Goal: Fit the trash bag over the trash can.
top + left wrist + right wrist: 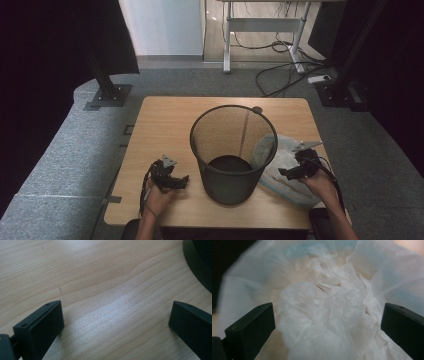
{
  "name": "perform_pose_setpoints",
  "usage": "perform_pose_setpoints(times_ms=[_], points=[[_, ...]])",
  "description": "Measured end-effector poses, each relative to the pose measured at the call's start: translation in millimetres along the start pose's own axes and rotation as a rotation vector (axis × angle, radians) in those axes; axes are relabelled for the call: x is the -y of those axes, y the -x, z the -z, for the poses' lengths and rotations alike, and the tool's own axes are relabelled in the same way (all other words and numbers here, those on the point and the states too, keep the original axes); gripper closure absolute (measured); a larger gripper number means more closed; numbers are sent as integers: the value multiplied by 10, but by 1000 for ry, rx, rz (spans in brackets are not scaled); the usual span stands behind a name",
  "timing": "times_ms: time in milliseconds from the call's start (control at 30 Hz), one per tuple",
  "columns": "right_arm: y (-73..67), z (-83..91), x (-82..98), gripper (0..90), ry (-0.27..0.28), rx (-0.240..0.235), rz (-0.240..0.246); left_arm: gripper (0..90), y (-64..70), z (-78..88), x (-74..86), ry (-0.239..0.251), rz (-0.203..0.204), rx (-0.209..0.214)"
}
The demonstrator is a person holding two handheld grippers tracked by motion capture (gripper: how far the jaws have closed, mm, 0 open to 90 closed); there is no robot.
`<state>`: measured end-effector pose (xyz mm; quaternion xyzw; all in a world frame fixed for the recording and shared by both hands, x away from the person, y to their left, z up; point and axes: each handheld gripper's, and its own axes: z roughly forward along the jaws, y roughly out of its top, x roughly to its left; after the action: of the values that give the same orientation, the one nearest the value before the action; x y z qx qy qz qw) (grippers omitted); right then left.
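Note:
A black mesh wastebasket (232, 152) stands upright in the middle of the wooden table (160, 125). A crumpled translucent white plastic bag (282, 172) lies on the table right of the basket, touching its side. My right gripper (291, 172) hovers just over the bag (329, 312), jaws wide open with nothing between them. My left gripper (184, 181) is low over bare wood (105, 297) left of the basket, open and empty. The basket's black base (200, 262) shows at the upper right of the left gripper view.
The table stands on grey carpet (60, 160). Black stand posts (107, 92) rise at the back left and back right. A white desk frame (265, 25) and loose cables (285, 70) lie on the floor beyond the table.

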<state>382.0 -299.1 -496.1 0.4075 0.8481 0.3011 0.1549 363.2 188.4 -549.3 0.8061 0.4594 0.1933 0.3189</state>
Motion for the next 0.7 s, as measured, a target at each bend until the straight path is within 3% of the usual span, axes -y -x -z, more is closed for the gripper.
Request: perform_pose_setpoints(times_ms=[300, 367, 533, 633, 700], points=[[59, -451, 119, 0, -109, -16, 77, 0, 0, 1, 0, -1, -2, 1], [90, -481, 148, 0, -100, -46, 41, 0, 0, 0, -1, -1, -2, 2], [92, -460, 195, 7, -77, -48, 34, 0, 1, 0, -1, -1, -3, 3], [75, -414, 201, 124, -69, -49, 31, 0, 1, 0, -1, -1, -3, 3], [84, -365, 201, 310, -54, -52, 29, 0, 1, 0, -1, 0, -3, 2]])
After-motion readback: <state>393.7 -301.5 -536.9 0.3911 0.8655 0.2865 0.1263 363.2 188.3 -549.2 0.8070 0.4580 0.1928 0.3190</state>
